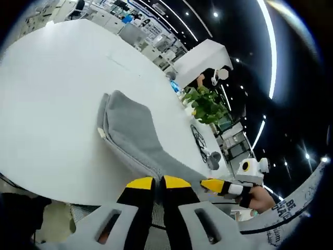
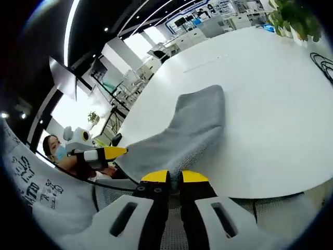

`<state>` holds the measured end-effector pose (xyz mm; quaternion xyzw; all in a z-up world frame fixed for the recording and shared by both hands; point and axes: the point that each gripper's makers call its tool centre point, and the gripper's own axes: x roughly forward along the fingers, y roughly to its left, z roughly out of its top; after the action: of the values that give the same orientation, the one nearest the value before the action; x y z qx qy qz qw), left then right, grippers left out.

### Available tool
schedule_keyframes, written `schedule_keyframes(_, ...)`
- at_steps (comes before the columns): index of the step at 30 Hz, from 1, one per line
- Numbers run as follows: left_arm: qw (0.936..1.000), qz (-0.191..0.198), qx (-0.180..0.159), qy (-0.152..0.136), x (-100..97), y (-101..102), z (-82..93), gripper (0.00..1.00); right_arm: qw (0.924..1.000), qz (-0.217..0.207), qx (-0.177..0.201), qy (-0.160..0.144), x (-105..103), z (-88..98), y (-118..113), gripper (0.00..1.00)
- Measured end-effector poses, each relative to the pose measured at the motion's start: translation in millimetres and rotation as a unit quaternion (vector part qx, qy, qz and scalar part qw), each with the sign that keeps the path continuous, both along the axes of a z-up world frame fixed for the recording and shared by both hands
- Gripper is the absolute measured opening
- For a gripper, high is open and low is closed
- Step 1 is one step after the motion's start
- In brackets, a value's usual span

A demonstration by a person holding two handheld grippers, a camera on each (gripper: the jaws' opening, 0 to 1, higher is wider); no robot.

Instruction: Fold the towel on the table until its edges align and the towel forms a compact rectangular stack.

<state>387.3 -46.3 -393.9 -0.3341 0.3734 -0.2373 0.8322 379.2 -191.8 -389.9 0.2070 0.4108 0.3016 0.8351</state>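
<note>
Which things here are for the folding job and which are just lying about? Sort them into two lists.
For the job:
towel, grey, partly folded on the white table
left claw, shut on a towel edge
right claw, shut on a towel edge

Lying about:
potted plant at the table's far side
black cable near the plant

- It looked like an open-plan office or showroom hall.
- A large white desk (image 1: pixel 57 104) stood under a black ceiling with strip lights (image 1: pixel 268 36).
- Rows of white workstations (image 2: pixel 208 23) and a potted plant (image 1: pixel 205 104) were behind.
</note>
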Motion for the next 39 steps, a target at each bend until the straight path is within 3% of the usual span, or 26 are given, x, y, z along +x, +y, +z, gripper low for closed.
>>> schedule_keyframes(10,0.9989,0.009,-0.012,-0.045,32.5,-4.0,25.4,0.05,0.9993,-0.003,0.016,-0.033,32.9,23.3,6.6,0.04)
schedule_keyframes(22,0.9973,0.022,-0.002,-0.07,75.8,7.2,29.5,0.05,0.9982,-0.021,0.031,-0.046,78.9,26.4,10.5,0.04)
schedule_keyframes(39,0.996,0.061,-0.005,-0.065,139.8,21.4,5.5,0.05,0.9961,-0.065,0.045,-0.039,151.2,8.2,14.0,0.04)
